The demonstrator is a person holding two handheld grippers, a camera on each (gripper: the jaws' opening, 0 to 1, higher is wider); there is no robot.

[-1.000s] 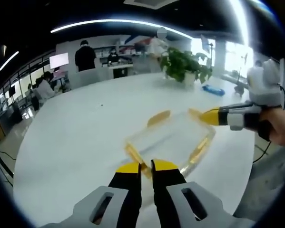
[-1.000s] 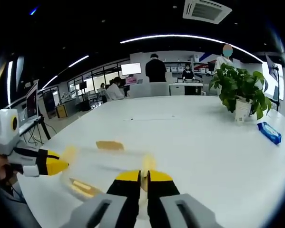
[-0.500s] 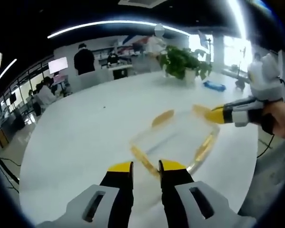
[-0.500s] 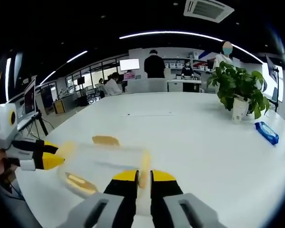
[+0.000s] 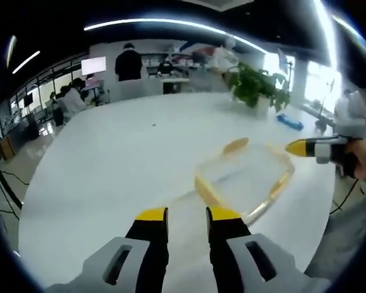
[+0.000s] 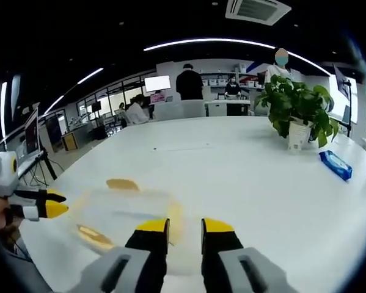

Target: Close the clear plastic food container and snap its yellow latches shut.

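Left gripper [image 5: 187, 215] is seen low in the left gripper view, jaws parted with a clear gap, nothing held; the clear container [image 5: 247, 182] sits on the white table [image 5: 109, 159] just beyond and right of the tips, not touched. Lid appears laid on, but full seating cannot be confirmed through the blur. Yellow latches are seen sticking out flat: near one [image 5: 206, 191] closest to the left tips, far one [image 5: 235, 146] beyond. Right gripper [image 6: 184, 224], in its own view, is also parted and empty, tips just short of a latch [image 6: 173, 218] on its side. Risks, as judged: a light box on a slick top may be skidded if one latch is pushed without bracing opposite; a latch forced over an unseated lid may be jammed or popped; a jaw tip may slip off the thin tab. Plant [image 6: 299, 113] and blue pack [image 6: 335, 165] far right are well apart, no hazard.
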